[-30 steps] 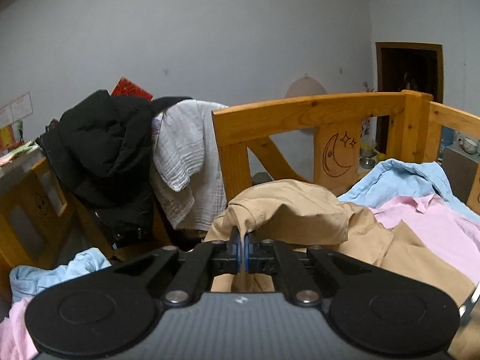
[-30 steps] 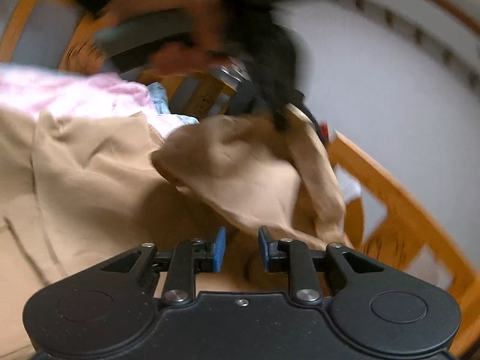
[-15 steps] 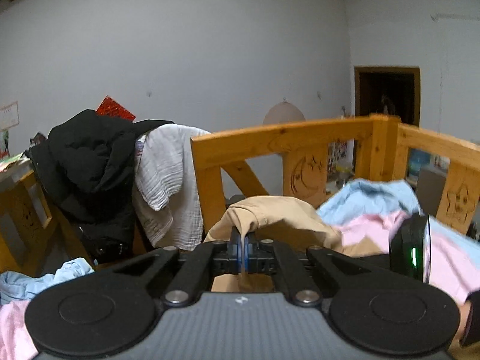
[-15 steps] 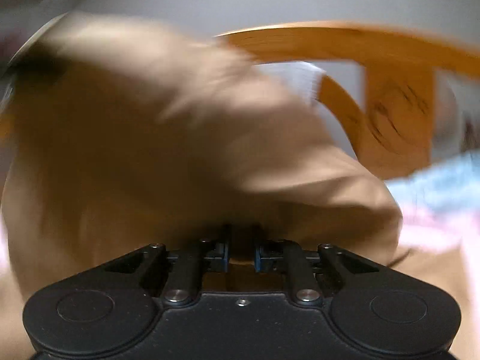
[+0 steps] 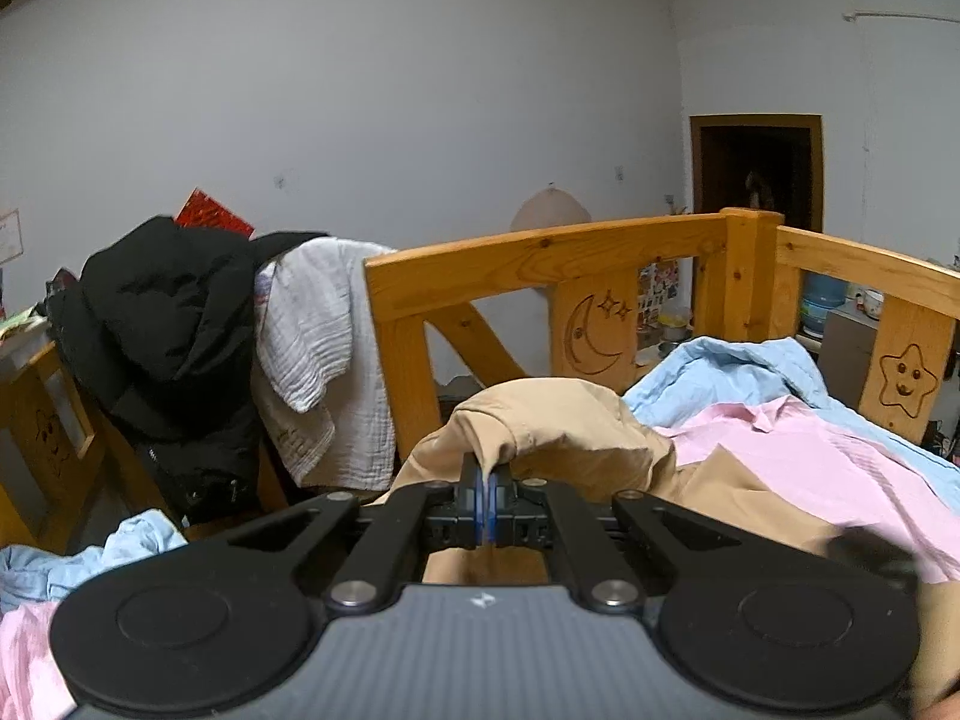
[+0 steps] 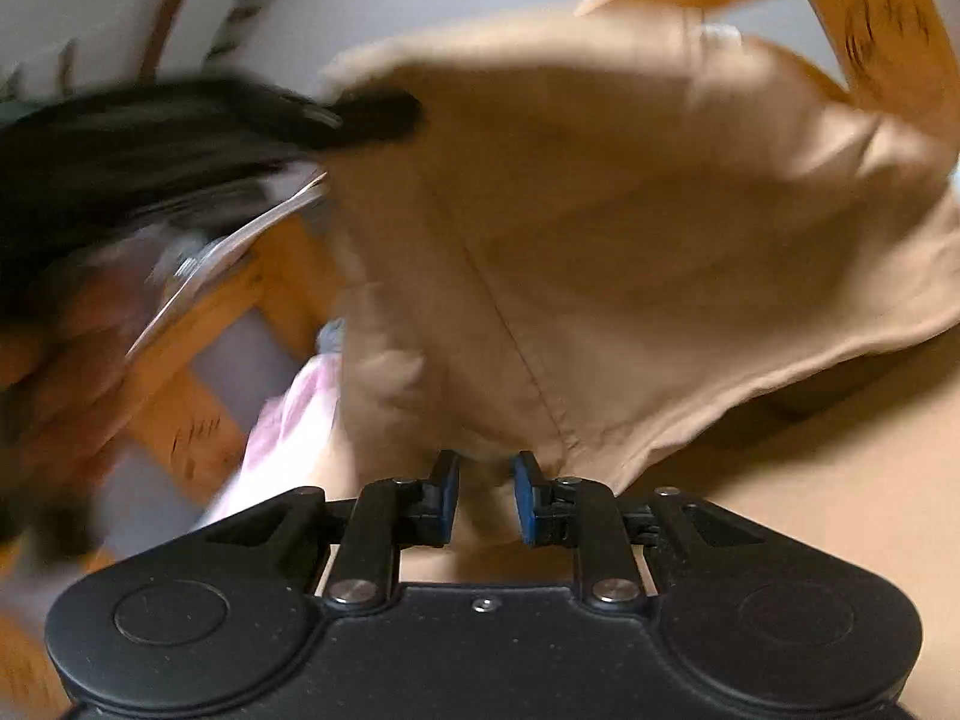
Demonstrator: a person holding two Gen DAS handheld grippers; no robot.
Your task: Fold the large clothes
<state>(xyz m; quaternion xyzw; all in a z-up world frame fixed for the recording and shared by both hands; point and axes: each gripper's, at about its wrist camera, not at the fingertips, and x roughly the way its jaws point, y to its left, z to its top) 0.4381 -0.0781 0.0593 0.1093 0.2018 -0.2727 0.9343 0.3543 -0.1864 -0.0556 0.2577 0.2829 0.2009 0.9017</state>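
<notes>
**Pinching a tan garment over a cluttered bed**

Lying across the bed point(image 5: 798, 516) are a tan garment point(image 5: 558, 426), a pink shirt point(image 5: 804, 456) and a blue shirt point(image 5: 720, 372), heaped toward the foot rail point(image 5: 540, 264), a wooden frame carved with a moon and a star. Over the rail's left end hang a black jacket point(image 5: 162, 324) and a white cloth point(image 5: 318, 348). Behind stand a grey wall and a dark doorway point(image 5: 756, 174).

The left gripper point(image 5: 485, 501) is pressed together, pinching a raised fold of the tan garment, which humps up just in front of the rail.

The right gripper point(image 6: 485, 498) stands partly spread, its jaws having just been opening; tan cloth hangs right above and between its blue pads point(image 6: 525, 501), but whether they press on it I cannot tell.

The right wrist view is badly smeared: at its left a dark shape and a hand point(image 6: 54, 354) blur together, with a pink scrap below.
</notes>
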